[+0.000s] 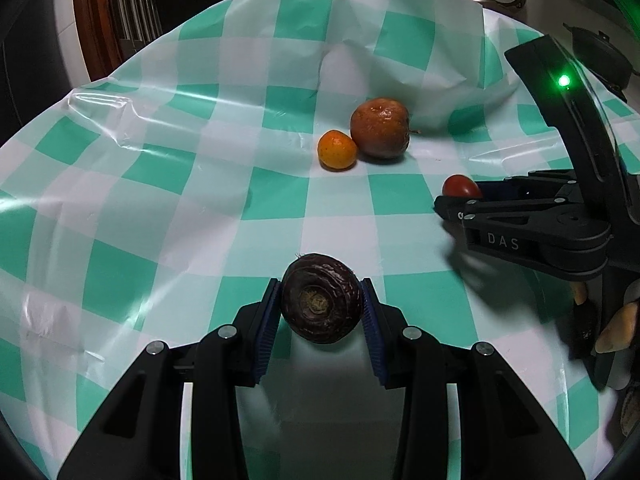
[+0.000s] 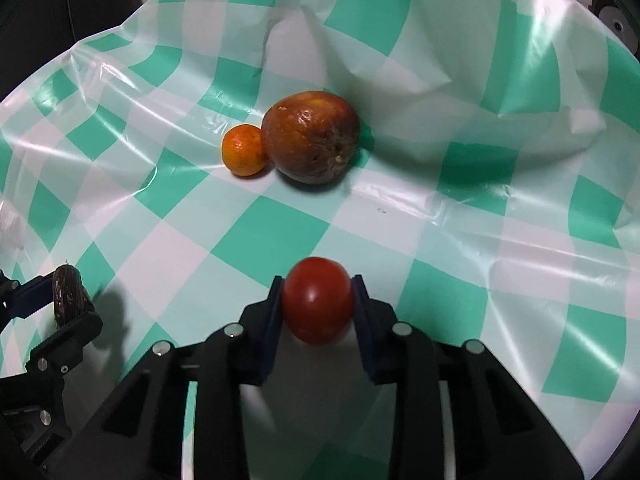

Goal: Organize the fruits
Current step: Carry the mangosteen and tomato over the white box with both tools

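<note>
Two grippers, each clenched on one fruit. The left gripper [image 1: 322,300] clamps a dark wrinkled fruit [image 1: 321,298] between its blue pads, nearest in the left wrist view; the right gripper [image 2: 318,300] grasps one red tomato [image 2: 318,300], its jaws pressed against both sides. Farther off on the green-and-white checked tablecloth [image 2: 440,240] lie two loose fruits, touching: one small orange [image 2: 244,150] on the left and one larger brown, blotched fruit [image 2: 312,136] on the right. No container is visible.

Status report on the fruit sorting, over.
Left gripper shut on dark wrinkled fruit. Right gripper shut on red tomato. Small orange touching brown fruit on checked cloth. Nothing blocking.
</note>
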